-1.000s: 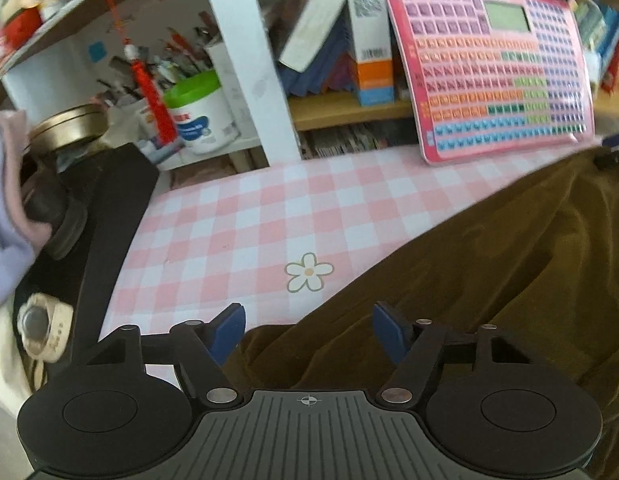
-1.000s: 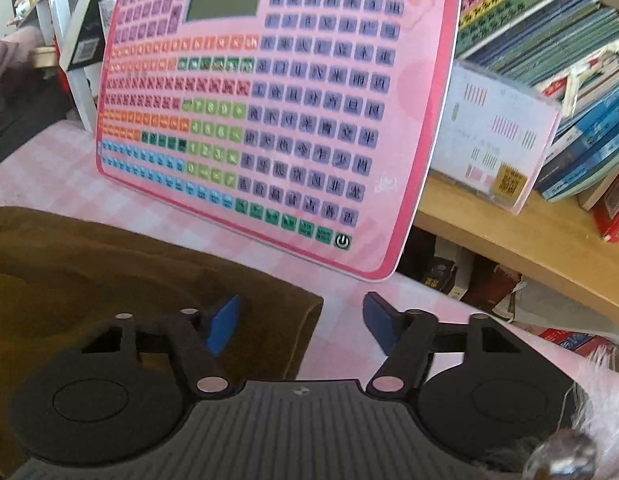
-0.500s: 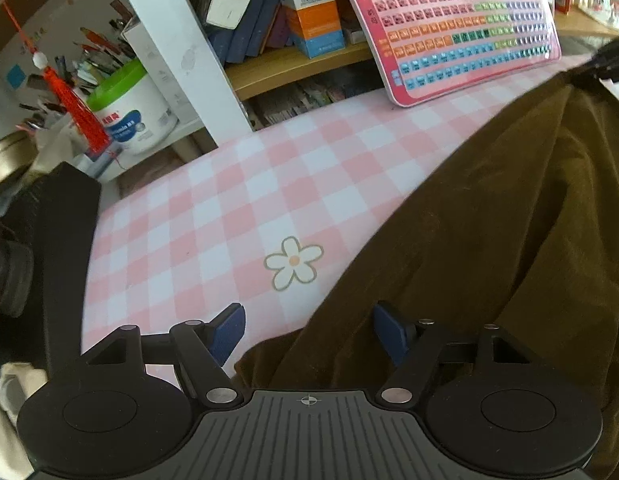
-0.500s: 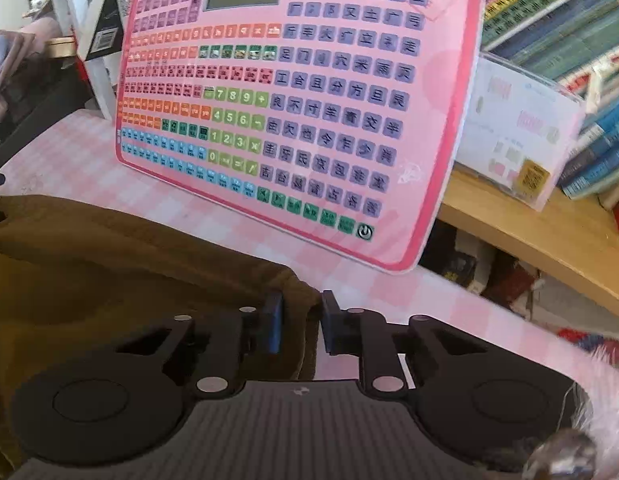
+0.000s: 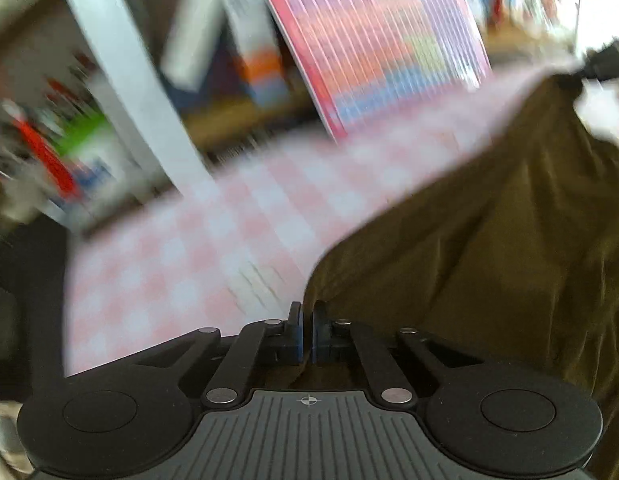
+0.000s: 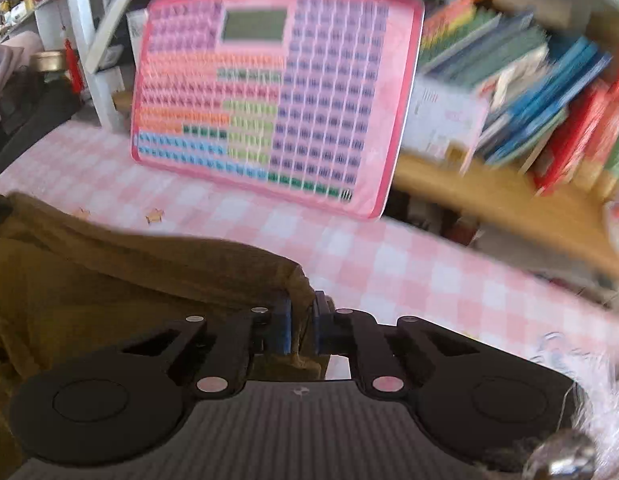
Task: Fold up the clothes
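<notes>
A dark olive-brown garment (image 5: 489,240) lies on the pink-and-white checked tablecloth (image 5: 189,248). My left gripper (image 5: 305,328) is shut on the garment's near-left corner. In the right wrist view the same brown garment (image 6: 109,288) fills the lower left, and my right gripper (image 6: 303,328) is shut on its right corner, with cloth bunched between the blue pads. In the left wrist view the far corner of the garment rises to a dark tip (image 5: 569,80) at the upper right. Both views are motion-blurred.
A pink toy keyboard board (image 6: 269,100) leans against a wooden bookshelf (image 6: 489,192) full of books (image 6: 529,80) behind the table. A white shelf post (image 5: 129,80) and a pen pot with a green lid (image 5: 81,136) stand at the left. The checked tablecloth (image 6: 389,260) extends right of the garment.
My left gripper has closed on the garment's corner. My right gripper stays shut on its corner. Both have lifted and moved, which pulls the cloth up and blurs the views.
</notes>
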{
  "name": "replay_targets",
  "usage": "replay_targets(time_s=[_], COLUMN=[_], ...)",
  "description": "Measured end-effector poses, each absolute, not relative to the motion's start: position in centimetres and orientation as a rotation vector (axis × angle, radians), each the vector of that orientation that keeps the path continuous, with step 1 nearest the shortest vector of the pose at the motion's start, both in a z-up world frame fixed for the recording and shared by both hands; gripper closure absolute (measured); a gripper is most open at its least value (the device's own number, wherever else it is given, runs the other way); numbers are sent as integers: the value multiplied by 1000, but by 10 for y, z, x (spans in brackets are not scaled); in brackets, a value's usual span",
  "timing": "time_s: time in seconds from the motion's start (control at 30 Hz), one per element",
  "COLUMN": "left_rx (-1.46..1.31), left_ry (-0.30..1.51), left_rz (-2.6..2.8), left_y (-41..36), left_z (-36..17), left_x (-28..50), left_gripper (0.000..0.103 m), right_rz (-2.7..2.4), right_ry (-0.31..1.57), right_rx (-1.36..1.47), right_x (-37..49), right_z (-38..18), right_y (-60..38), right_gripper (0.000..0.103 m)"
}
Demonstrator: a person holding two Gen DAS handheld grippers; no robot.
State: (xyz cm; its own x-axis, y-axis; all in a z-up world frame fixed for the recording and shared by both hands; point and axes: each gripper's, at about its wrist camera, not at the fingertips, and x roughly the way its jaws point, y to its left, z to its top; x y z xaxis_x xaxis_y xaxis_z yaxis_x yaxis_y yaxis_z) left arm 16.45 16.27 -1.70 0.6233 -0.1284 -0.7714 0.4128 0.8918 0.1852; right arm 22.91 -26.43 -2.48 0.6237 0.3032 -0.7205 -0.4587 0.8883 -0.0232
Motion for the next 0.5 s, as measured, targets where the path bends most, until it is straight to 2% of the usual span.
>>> replay_targets(time_s=[0.13,0.27,0.33,0.4,0.5], left_rx=[349,386,376,368,326], left_ry=[679,554,502,495,574], left_rz=[-298,-326,-339,-363,-398], left_y=[160,155,153,151,154], left_z=[29,55,59,53,28], left_x=[142,87,50,14,-24], left_gripper=[100,100,99,99,97], right_rz=[337,285,269,244,205], right_ry=[575,469,454,529,642], right_rx=[-169,-112,-88,-61,-21], right_x=[196,135,94,59,5], right_z=[29,62,68,47,17], right_y=[-267,-274,-278,-279,-280], right_gripper=[94,94,94,94,94])
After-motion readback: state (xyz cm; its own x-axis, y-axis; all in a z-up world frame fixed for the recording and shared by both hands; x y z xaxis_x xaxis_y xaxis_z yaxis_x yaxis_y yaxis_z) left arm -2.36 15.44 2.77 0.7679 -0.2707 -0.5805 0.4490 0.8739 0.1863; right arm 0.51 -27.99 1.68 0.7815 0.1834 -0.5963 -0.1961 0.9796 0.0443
